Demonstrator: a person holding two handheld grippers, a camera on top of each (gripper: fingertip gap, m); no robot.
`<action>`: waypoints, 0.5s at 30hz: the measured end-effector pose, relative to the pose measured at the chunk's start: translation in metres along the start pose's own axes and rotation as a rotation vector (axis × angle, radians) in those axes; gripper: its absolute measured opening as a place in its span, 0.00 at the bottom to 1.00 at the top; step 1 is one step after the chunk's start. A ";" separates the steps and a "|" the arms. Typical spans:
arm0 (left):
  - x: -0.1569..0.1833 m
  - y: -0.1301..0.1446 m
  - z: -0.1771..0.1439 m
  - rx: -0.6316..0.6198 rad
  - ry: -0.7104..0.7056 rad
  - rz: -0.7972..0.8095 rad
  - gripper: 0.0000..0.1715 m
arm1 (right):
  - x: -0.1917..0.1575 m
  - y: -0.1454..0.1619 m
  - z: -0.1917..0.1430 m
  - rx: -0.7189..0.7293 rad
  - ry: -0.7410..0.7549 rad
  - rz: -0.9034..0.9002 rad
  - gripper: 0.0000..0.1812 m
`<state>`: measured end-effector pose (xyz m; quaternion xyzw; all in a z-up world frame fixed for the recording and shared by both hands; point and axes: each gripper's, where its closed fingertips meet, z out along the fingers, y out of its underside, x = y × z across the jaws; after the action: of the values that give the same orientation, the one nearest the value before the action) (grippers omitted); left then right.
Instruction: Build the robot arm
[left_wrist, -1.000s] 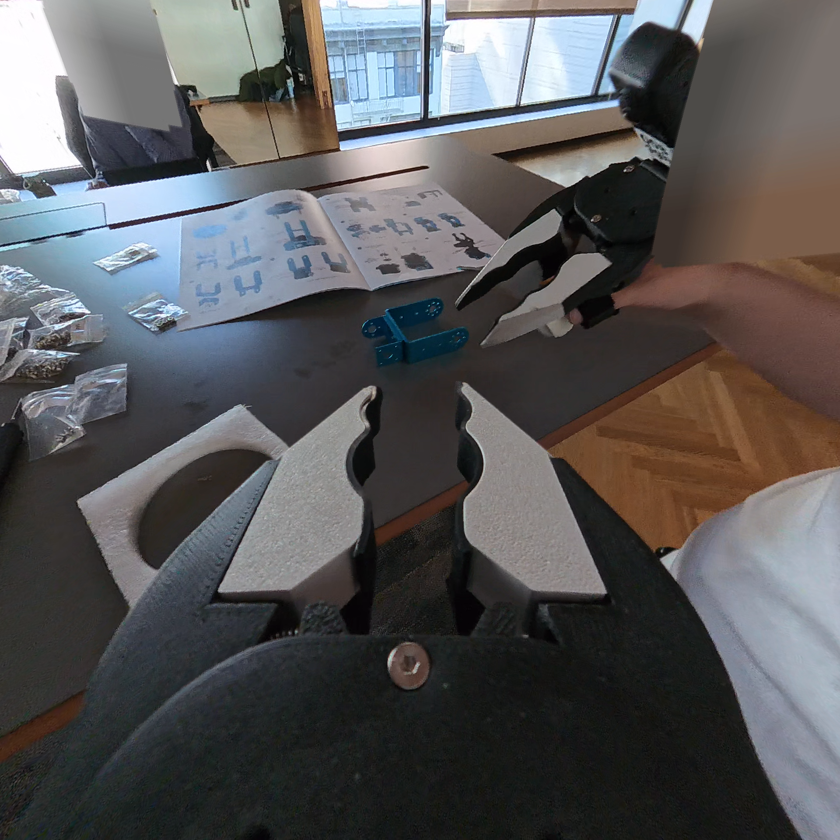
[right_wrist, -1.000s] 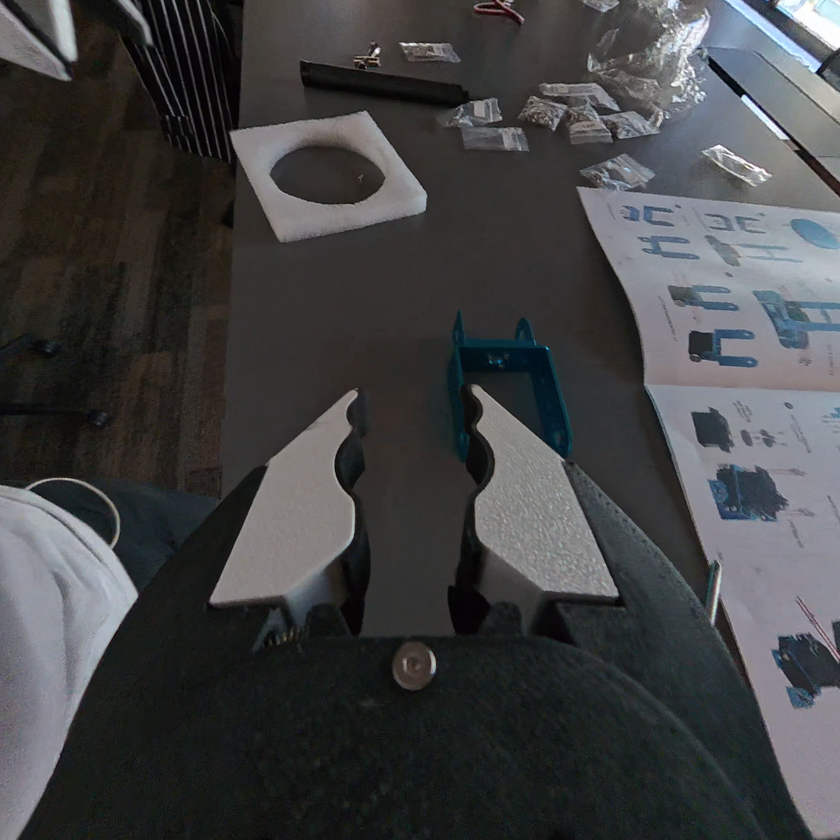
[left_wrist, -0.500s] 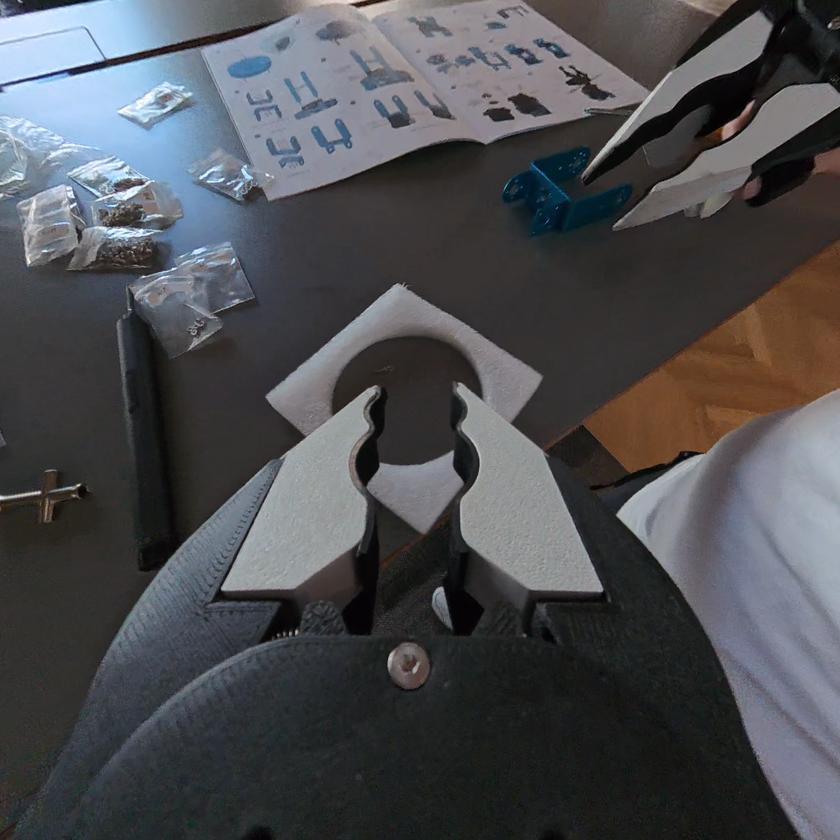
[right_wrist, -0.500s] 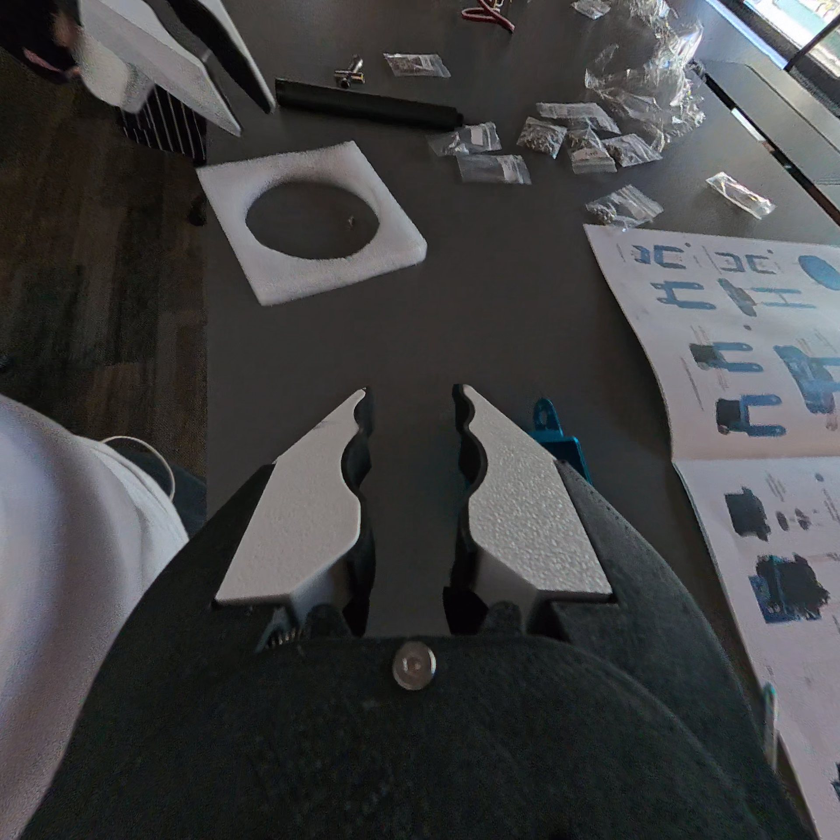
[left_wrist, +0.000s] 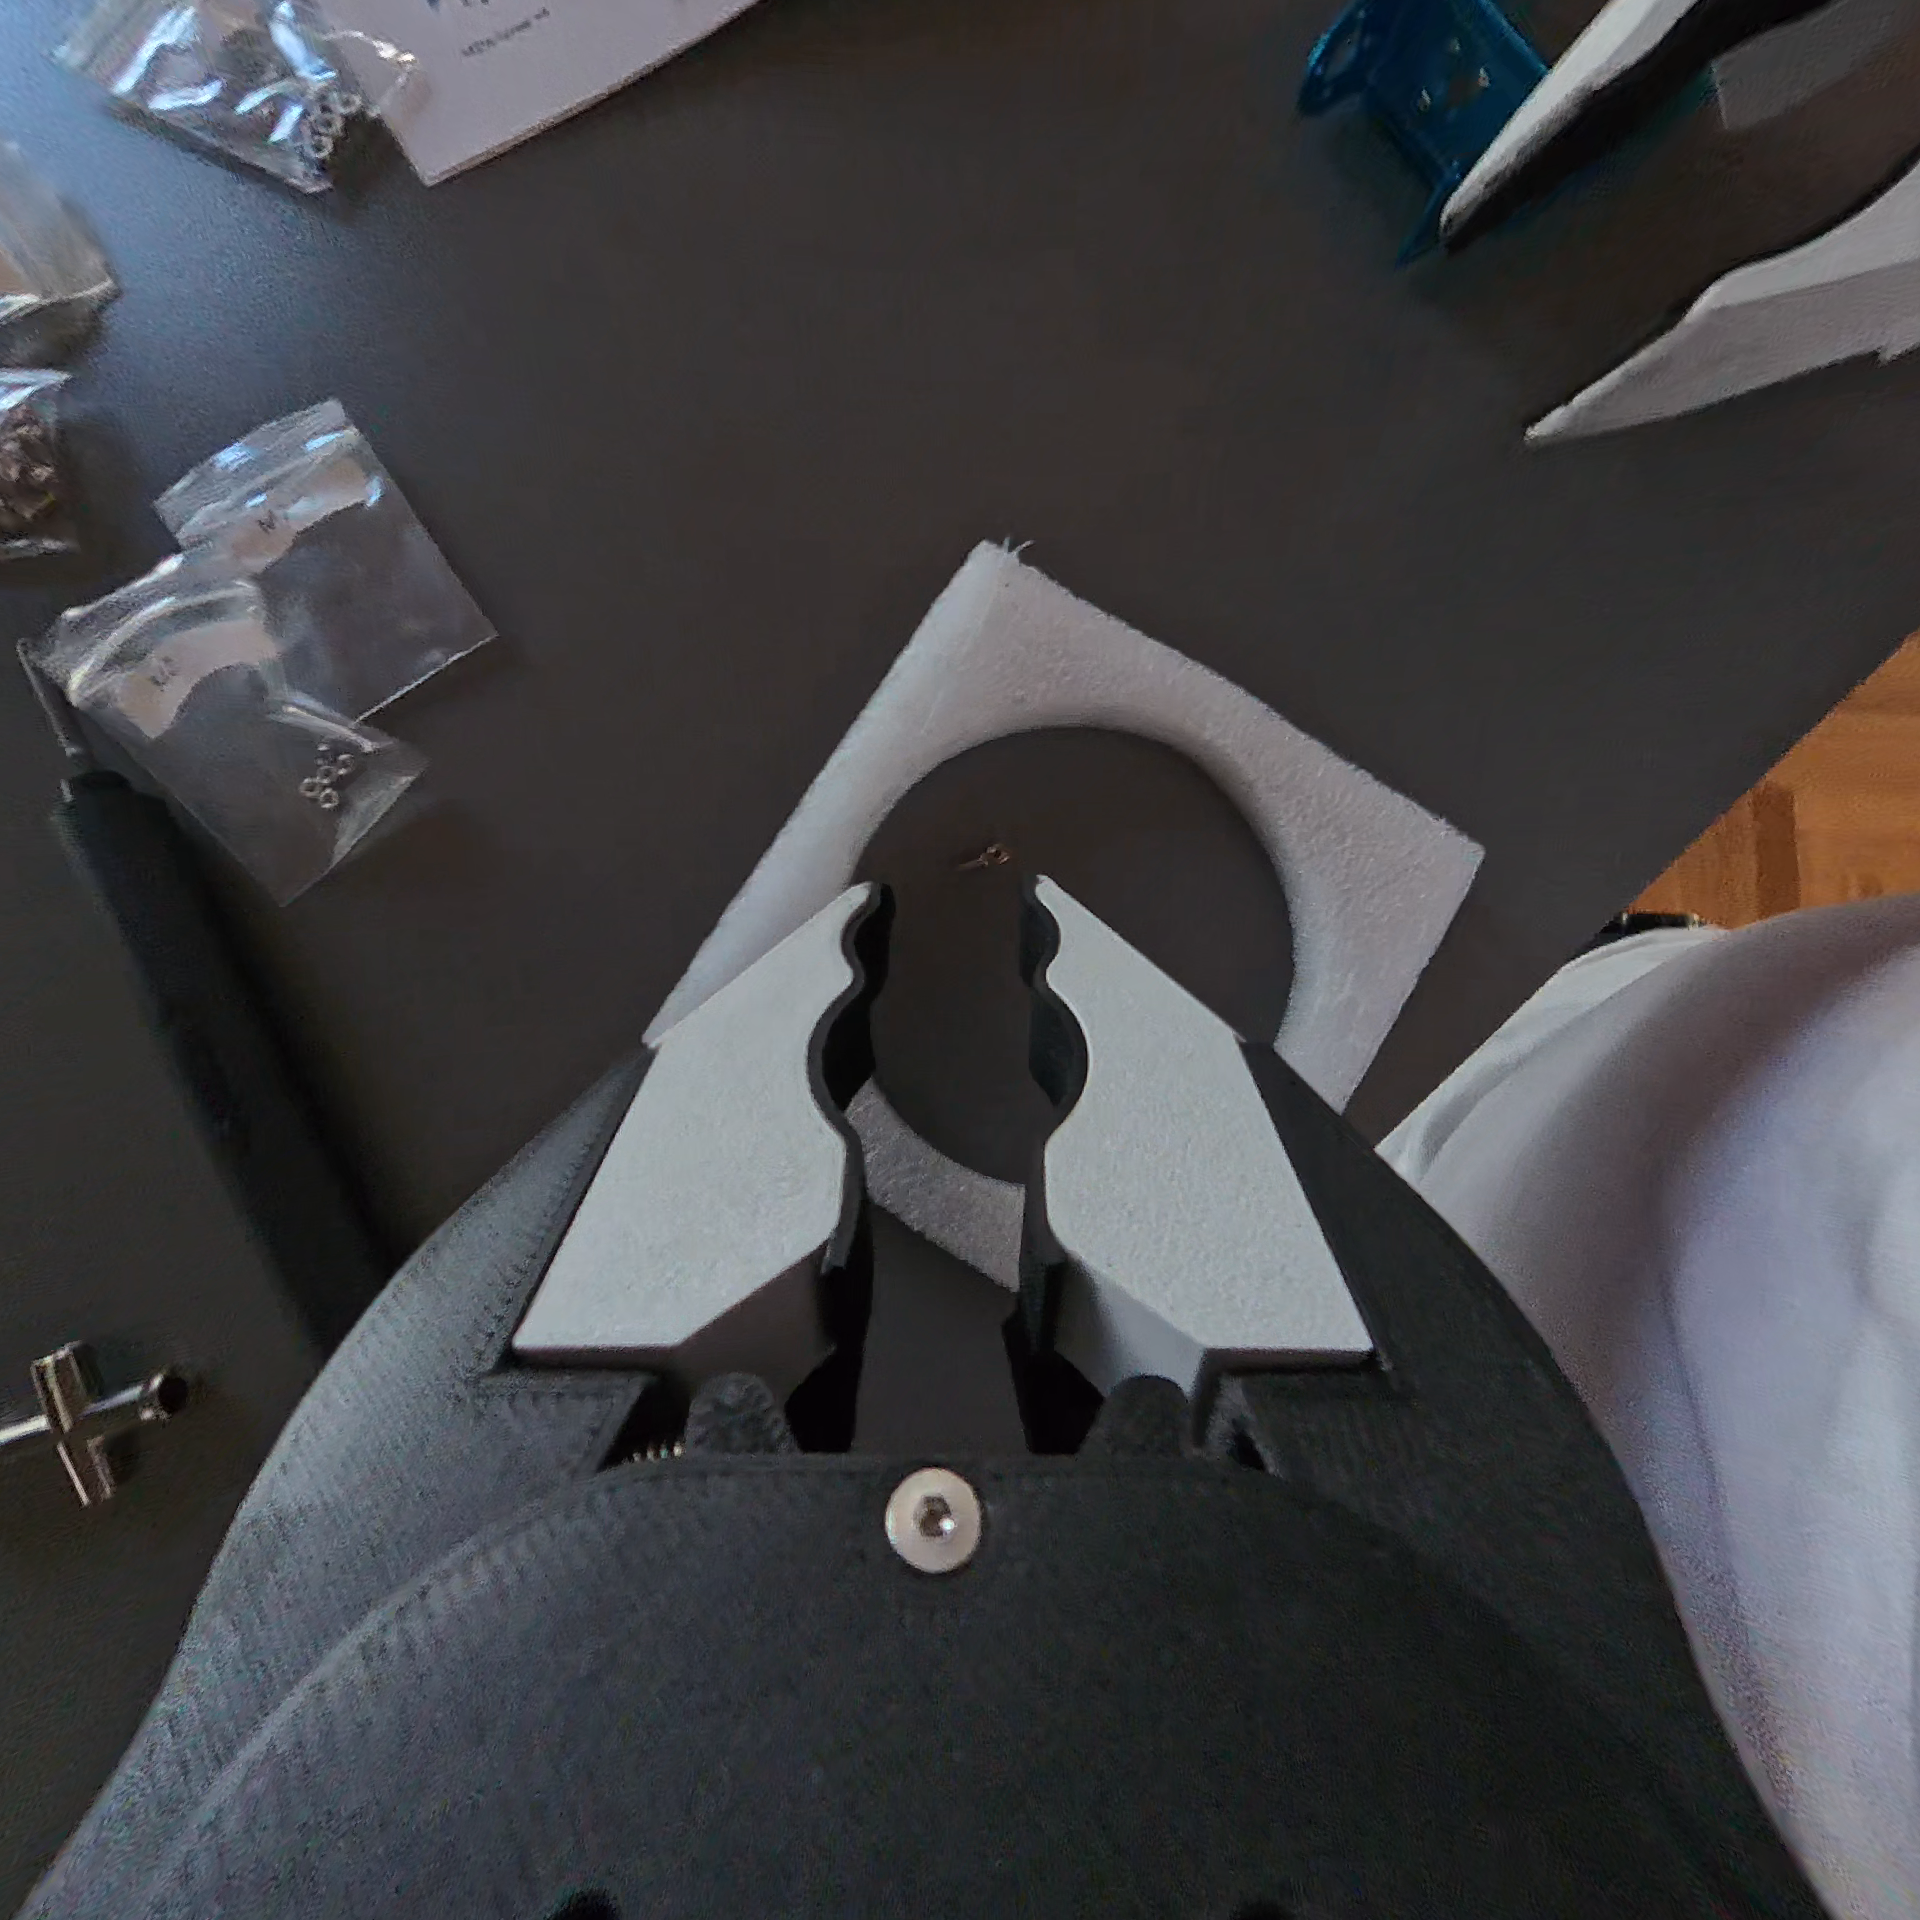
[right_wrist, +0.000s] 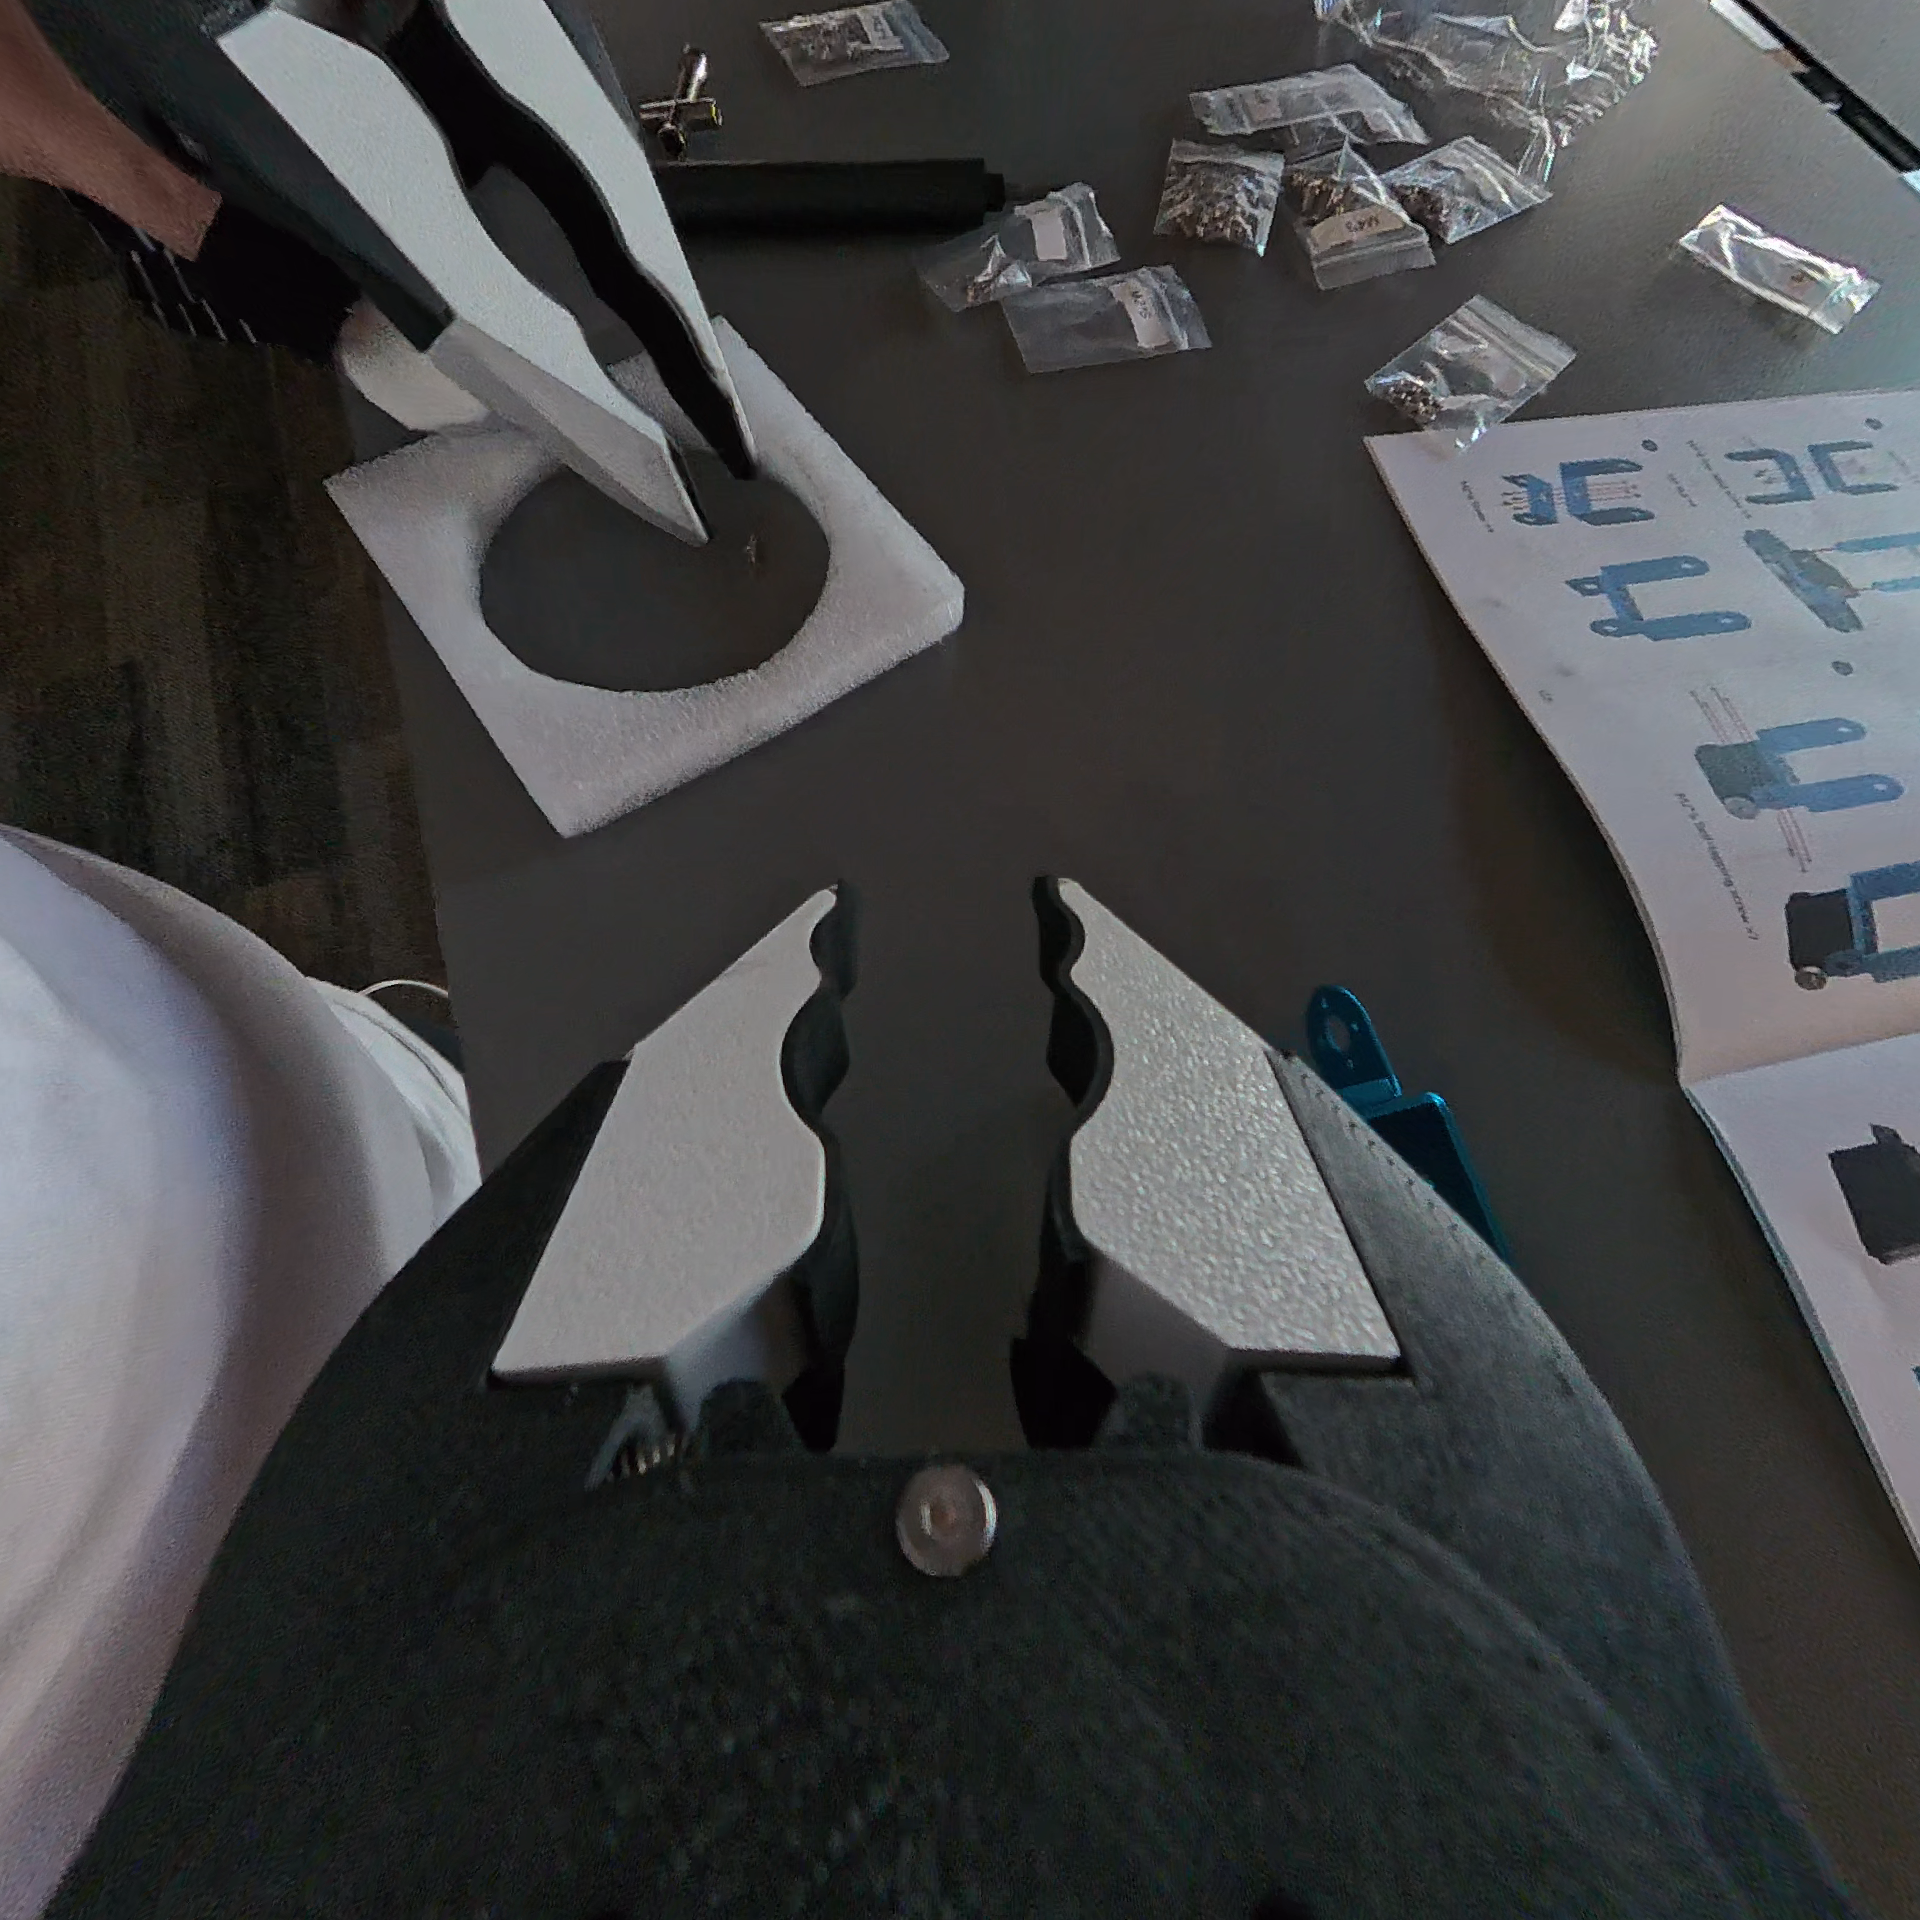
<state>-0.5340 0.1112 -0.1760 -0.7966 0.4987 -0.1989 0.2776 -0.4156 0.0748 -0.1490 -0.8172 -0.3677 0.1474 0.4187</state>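
Left tongs (left_wrist: 954, 891), right tongs (right_wrist: 937, 891) both agape

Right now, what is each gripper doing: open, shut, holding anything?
Left gripper: open, empty, tips over the white foam frame's round hole.
Right gripper: open, empty, beside the blue bracket.

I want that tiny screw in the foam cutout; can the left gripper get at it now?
Probably yes: the left gripper is open, tips just short of the small screw inside the white foam frame, nothing between.

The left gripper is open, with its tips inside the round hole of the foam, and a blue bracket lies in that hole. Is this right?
Not quite. In the left wrist view the left gripper is open over the foam hole, but a tiny screw lies there. The blue bracket lies by the right gripper.
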 end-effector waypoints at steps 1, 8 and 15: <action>0.003 0.001 0.002 -0.004 0.015 0.028 0.12 | 0.001 0.002 -0.001 -0.007 -0.005 0.006 0.19; 0.008 -0.011 -0.013 0.069 0.121 0.118 0.11 | 0.007 0.004 -0.008 -0.002 -0.024 0.008 0.19; -0.007 -0.009 -0.050 0.086 0.129 0.205 0.13 | 0.093 0.055 -0.110 -0.130 0.306 -0.002 0.20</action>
<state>-0.5603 0.1080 -0.1321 -0.7144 0.5853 -0.2418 0.2976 -0.2653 0.0578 -0.1202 -0.8551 -0.3091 -0.0030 0.4163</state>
